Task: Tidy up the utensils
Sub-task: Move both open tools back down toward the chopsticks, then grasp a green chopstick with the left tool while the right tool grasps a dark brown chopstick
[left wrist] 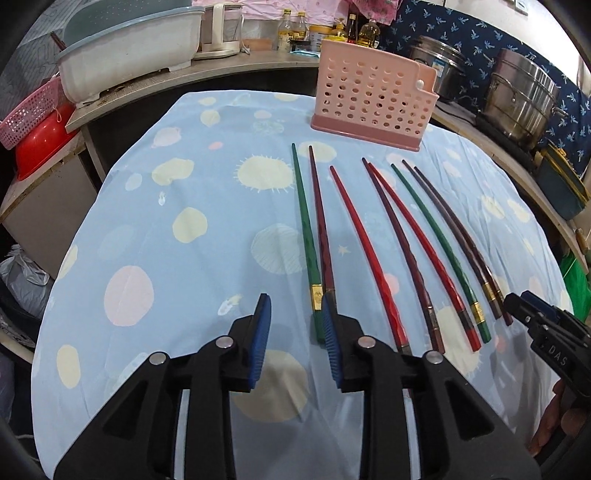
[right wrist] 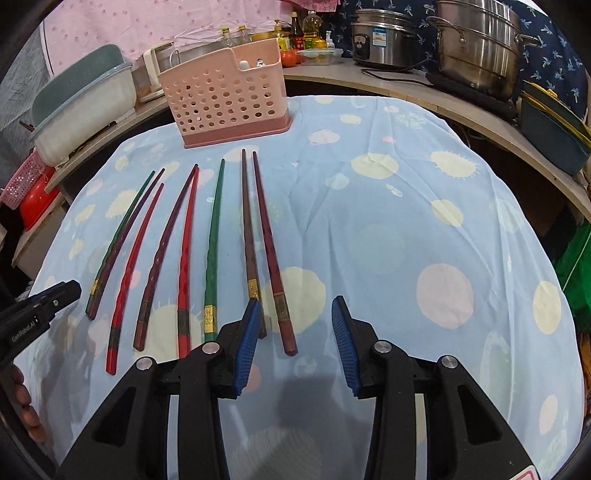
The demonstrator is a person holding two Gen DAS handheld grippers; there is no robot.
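Several chopsticks in green, red and dark brown lie fanned out on a blue spotted cloth (left wrist: 166, 240). Behind them stands a pink perforated holder (left wrist: 369, 99) (right wrist: 225, 96). My left gripper (left wrist: 295, 332) is open above the near ends of the leftmost pair. The green chopstick (left wrist: 306, 229) ends between its fingers, and its right finger hides the dark red one's (left wrist: 320, 221) end. My right gripper (right wrist: 297, 332) is open at the other side of the fan. The rightmost dark red chopstick (right wrist: 271, 258) ends between its pads, and the brown one (right wrist: 248, 240) runs under the left finger.
A counter curves round the back of the table. On it stand a white and blue basin (left wrist: 129, 55), bottles (left wrist: 295, 29) and steel pots (right wrist: 476, 44). A pink basket (left wrist: 29, 118) over a red bowl sits at the left. The cloth's right half (right wrist: 443, 240) holds no objects.
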